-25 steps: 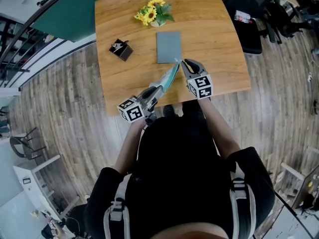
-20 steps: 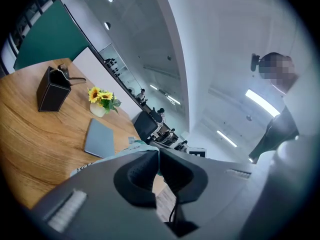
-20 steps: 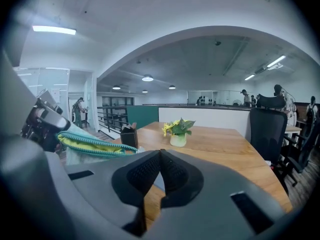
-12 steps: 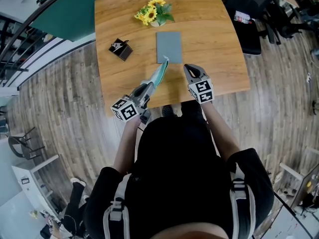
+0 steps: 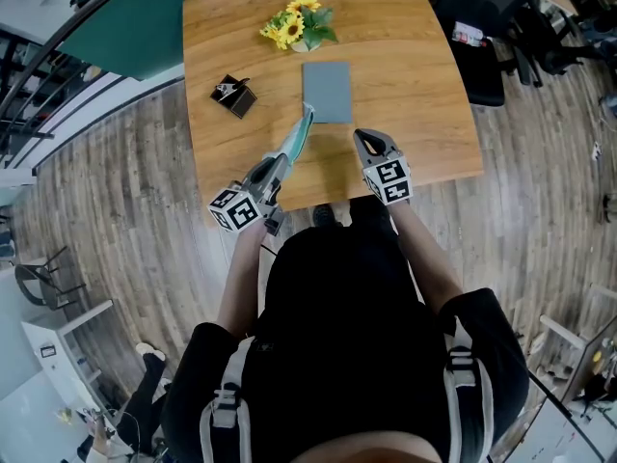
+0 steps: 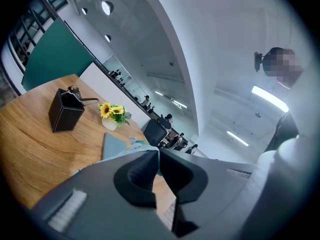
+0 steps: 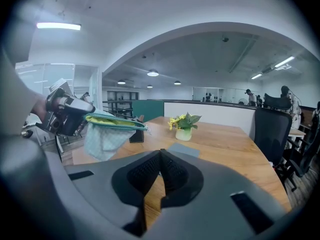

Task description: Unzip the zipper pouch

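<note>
The pale teal zipper pouch (image 5: 295, 143) hangs in the air over the table's near edge, and my left gripper (image 5: 274, 169) is shut on its near end. In the right gripper view the pouch (image 7: 106, 132) sags below its zip, which gapes and shows yellow-green lining, with the left gripper (image 7: 75, 115) at its left end. Pale teal fabric (image 6: 131, 145) shows past the left gripper (image 6: 157, 156). My right gripper (image 5: 363, 137) is to the right of the pouch, apart from it. It (image 7: 161, 156) is shut with nothing in it.
On the wooden table (image 5: 415, 85) lie a grey flat pad (image 5: 327, 91), a pot of sunflowers (image 5: 297, 23) at the back and a small black box (image 5: 234, 95) at the left. A black office chair (image 5: 480, 27) stands off the right side.
The right gripper was at the pouch's far tip a second ago; it now stands apart. The left gripper and pouch have moved left, and the pouch's tip swung toward the grey pad's near-left corner.
</note>
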